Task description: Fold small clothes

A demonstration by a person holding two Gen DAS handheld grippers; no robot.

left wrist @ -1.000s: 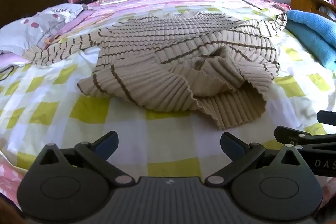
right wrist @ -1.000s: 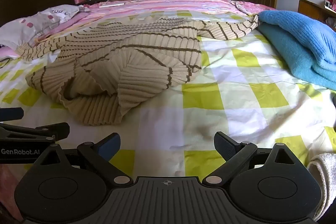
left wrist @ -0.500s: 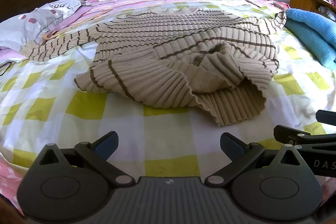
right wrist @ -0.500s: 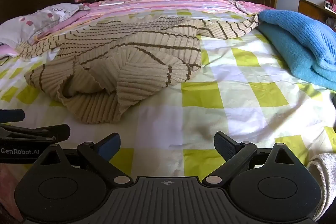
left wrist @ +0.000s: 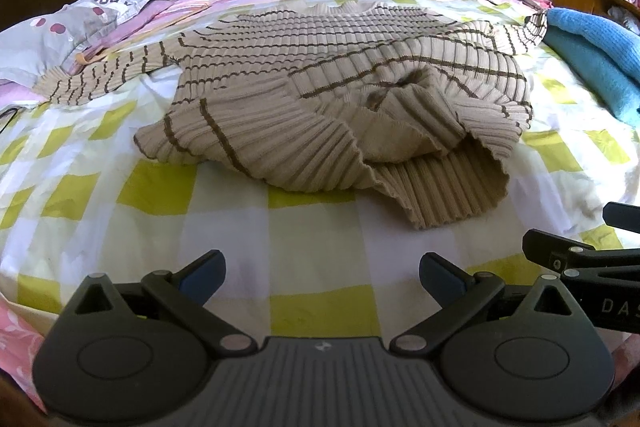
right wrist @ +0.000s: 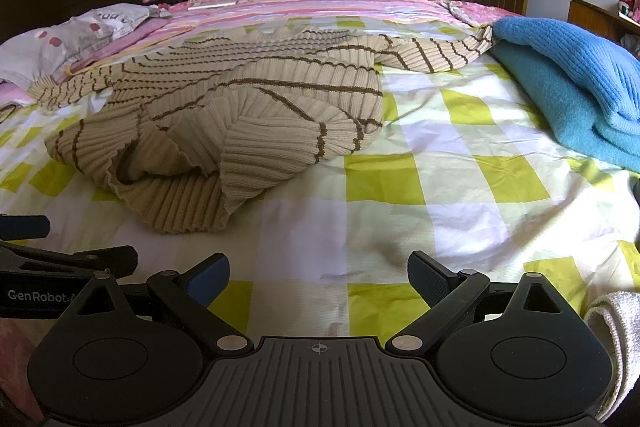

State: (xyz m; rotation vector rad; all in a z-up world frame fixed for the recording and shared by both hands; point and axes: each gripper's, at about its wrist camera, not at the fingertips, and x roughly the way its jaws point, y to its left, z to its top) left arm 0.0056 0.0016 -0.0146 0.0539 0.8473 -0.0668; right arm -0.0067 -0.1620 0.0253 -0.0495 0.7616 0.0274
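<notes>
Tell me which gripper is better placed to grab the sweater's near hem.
Left. The sweater's rumpled hem lies almost straight ahead of the open left gripper. From the open right gripper it sits off to the left.

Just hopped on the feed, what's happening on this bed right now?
A person holds two grippers over the bed. Both the left gripper and right gripper are open and hold nothing. A striped beige sweater lies rumpled ahead of them, hem bunched up, sleeves spread to either side, not yet folded. Folded blue knitwear sits to the right.
</notes>
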